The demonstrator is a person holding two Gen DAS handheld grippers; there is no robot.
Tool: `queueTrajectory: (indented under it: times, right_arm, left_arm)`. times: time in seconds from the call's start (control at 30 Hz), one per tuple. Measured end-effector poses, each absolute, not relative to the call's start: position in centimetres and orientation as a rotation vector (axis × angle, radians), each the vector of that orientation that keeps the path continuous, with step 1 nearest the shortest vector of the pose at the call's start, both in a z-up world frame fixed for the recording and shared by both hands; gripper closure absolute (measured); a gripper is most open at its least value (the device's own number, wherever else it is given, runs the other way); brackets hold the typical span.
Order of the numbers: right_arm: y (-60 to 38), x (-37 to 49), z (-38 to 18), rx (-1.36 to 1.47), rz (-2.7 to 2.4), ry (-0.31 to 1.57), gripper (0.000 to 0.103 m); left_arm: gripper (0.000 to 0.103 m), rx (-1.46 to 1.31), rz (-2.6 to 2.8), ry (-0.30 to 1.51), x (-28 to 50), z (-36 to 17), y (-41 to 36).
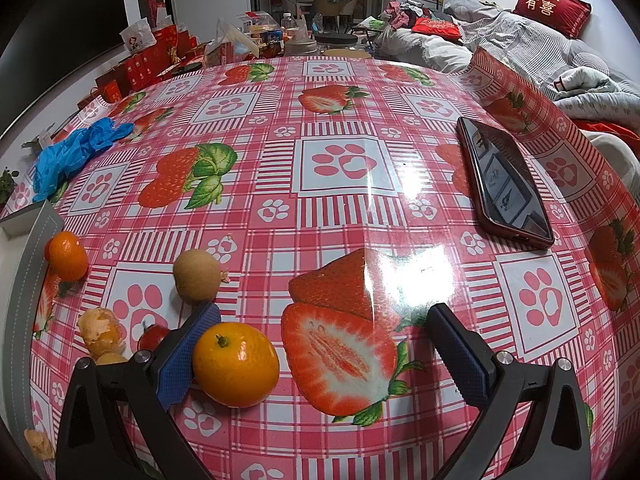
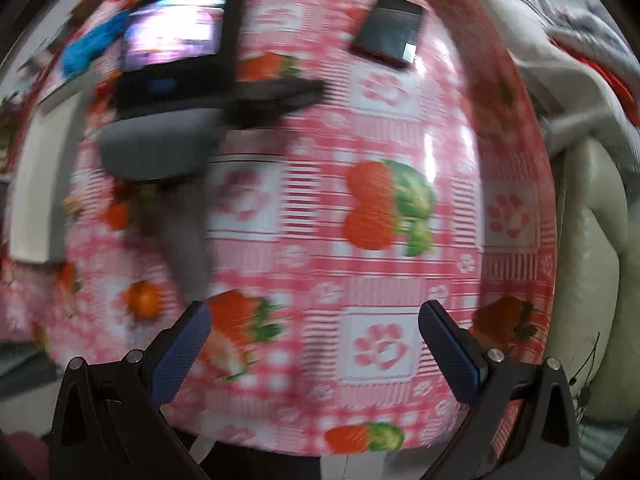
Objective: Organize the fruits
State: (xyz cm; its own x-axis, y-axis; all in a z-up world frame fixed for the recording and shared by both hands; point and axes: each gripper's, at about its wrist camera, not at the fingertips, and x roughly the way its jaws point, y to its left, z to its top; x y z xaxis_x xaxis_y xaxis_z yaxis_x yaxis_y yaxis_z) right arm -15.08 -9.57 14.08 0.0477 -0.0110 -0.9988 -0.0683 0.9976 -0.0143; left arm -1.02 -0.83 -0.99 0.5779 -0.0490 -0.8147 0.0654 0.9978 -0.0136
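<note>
Both grippers, left [image 1: 320,344] and right [image 2: 314,336], stand released; round glossy orange mandarin [image 1: 236,364] touches the left inner pad, awaiting closure.

right wrist view motion-blurred throughout

A phone [image 1: 505,184] in a red case lies on the strawberry-print tabletop [image 1: 340,208]; crumpled blue gloves [image 1: 76,152] sit well apart, near the far-left edge.
</note>
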Motion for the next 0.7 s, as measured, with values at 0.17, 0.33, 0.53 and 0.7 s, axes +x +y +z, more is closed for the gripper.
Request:
queueTrajectory:
  times: [0.17,0.33,0.53,0.7]
  right_arm:
    - [-4.6,-15.0,17.7,-0.122,0.172,1.492,0.0]
    - [-0.8,-15.5,19.4,-0.207,0.244,1.462,0.0]
    - [0.9,-16.0,19.9,-0.223,0.318,1.442,0.0]
    - [1.1,-16.0,20.0,-0.217,0.343,1.443,0.0]
  left_arm:
    - [0.0,0.019,-0.067,0.952,-1.0,-1.0,-0.8]
    - [0.0,0.019,-0.067,0.952,-1.0,-1.0,-0.8]
    - [0.0,0.018,-0.067,0.952,-1.0,-1.0,-0.8]
    - [0.0,0.018,-0.067,0.952,-1.0,-1.0,-0.8]
